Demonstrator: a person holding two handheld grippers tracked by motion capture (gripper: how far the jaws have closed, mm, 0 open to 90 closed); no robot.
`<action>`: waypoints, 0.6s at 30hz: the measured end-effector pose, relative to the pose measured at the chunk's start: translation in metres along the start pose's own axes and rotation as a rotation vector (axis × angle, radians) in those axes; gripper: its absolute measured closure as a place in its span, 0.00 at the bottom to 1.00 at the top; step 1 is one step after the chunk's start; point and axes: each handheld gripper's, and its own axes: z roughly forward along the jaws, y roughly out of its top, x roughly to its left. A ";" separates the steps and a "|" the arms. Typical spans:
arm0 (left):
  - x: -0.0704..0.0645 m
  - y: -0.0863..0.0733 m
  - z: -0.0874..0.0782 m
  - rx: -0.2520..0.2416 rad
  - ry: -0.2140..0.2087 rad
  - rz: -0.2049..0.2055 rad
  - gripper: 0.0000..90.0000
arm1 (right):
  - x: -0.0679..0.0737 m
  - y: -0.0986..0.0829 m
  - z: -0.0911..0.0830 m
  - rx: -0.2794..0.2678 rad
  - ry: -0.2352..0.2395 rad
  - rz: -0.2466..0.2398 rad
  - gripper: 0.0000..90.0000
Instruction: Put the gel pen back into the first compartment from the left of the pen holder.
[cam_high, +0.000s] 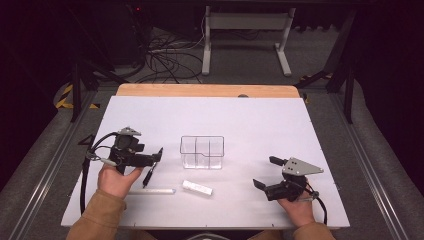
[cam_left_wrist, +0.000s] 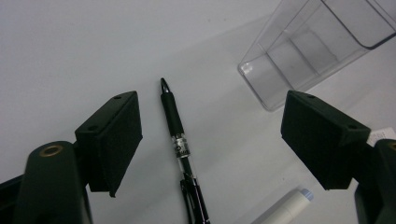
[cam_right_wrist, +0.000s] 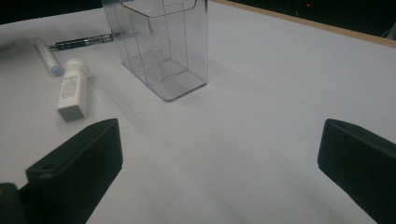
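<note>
Left gripper (cam_high: 156, 156): jaws spread wide, holding nothing; in the left gripper view (cam_left_wrist: 212, 140) they stand on either side of the black pen without touching it.
Black pen (cam_left_wrist: 176, 128): lies flat on the white table (cam_high: 260, 120) between the left jaws, tip pointing away from the gripper; in the high view (cam_high: 149, 175) it sits just below the jaw tips.
Right gripper (cam_high: 266, 172): jaws wide apart and empty; in the right gripper view (cam_right_wrist: 219, 163) bare table lies between them.
Clear organiser (cam_high: 202, 151): upright, divided into compartments, mid-table between the two grippers; just beyond the left gripper's far jaw (cam_left_wrist: 308, 51).
White tube (cam_high: 197, 187): lying flat in front of the organiser, apart from both grippers (cam_right_wrist: 73, 89).
White marker (cam_high: 150, 191): lying flat beside the pen, near the person's left hand (cam_high: 117, 180).
</note>
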 end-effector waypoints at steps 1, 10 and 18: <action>0.002 0.002 0.003 0.009 0.006 -0.001 0.24 | 0.000 0.000 0.000 0.000 0.000 0.000 0.00; 0.002 0.008 0.014 0.044 0.046 -0.002 0.27 | 0.000 0.000 0.000 0.001 0.000 -0.003 0.00; -0.001 0.014 0.018 0.076 0.066 -0.005 0.37 | 0.001 0.000 0.000 0.001 0.003 -0.007 0.00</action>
